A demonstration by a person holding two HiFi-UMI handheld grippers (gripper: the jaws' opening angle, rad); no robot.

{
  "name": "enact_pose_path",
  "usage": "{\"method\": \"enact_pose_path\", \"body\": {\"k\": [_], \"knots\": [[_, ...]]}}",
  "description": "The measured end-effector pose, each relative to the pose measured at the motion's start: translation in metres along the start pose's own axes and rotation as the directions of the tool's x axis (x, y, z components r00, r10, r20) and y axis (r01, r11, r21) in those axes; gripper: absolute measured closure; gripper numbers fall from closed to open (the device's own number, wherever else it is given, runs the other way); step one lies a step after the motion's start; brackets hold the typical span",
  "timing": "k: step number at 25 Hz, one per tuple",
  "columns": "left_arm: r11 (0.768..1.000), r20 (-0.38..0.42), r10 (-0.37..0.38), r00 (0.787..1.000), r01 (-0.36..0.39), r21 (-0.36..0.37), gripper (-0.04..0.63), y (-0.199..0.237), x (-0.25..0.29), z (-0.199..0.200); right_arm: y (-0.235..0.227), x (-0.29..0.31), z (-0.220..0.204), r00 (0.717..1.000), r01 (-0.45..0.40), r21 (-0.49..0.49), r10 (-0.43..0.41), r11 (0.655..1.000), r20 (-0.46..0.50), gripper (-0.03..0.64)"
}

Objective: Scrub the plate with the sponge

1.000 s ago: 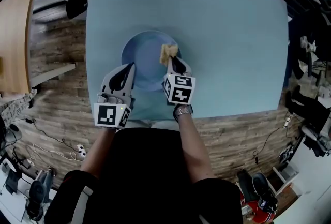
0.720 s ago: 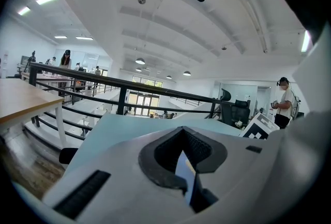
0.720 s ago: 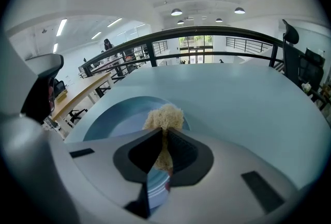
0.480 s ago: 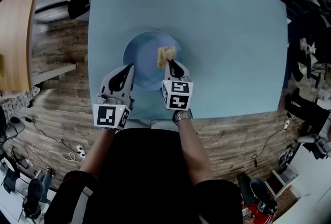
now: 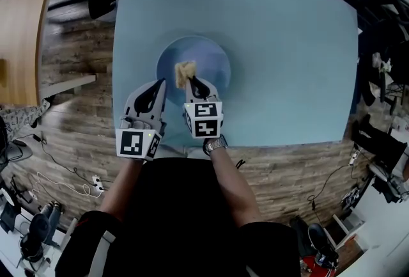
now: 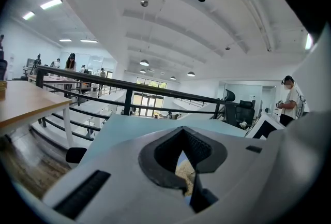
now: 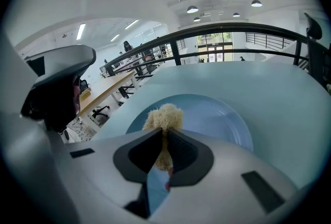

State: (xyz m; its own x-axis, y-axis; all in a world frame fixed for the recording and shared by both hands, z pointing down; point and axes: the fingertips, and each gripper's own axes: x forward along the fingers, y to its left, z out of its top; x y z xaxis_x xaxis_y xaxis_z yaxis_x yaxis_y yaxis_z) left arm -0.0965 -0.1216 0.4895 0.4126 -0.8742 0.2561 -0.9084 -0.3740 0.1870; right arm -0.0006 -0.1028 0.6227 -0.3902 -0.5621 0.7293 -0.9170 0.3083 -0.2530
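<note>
Sponge, a tan fibrous tuft, is pinched between the jaws of the right gripper, which are clamped narrow on its near end. The free end sticks out past the tips over the left half of the round blue plate. The right gripper view shows the same hold, with the tuft standing up between the two dark pads and the plate's shallow well behind it. The plate lies on the pale blue table, toward the near edge and left of the table's middle.

The left gripper sits just beside the right one, with its tips at the plate's lower-left rim. In its own view the jaws are drawn together, leaving only a thin slit. A sliver of tan and blue shows through the slit. Whether the jaws nip the rim cannot be told.

A watch shows on the right wrist.
</note>
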Motion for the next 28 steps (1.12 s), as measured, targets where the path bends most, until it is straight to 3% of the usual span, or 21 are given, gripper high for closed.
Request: {"method": "enact_pose_path", "body": {"k": [13,28], "knots": [[0.999,-0.002,0.040,0.999,-0.040,-0.006,0.594,0.015,-0.013,-0.002,0.048,0.032,-0.016,0.991,-0.110,0.009,0.110,0.994,-0.078,0.580],[1.000,-0.005,0.022,1.000,-0.022,-0.001,0.594,0.010,-0.012,-0.005,0.031,0.030,-0.020,0.993,-0.083,0.038,0.086,0.996,-0.078,0.580]]}}
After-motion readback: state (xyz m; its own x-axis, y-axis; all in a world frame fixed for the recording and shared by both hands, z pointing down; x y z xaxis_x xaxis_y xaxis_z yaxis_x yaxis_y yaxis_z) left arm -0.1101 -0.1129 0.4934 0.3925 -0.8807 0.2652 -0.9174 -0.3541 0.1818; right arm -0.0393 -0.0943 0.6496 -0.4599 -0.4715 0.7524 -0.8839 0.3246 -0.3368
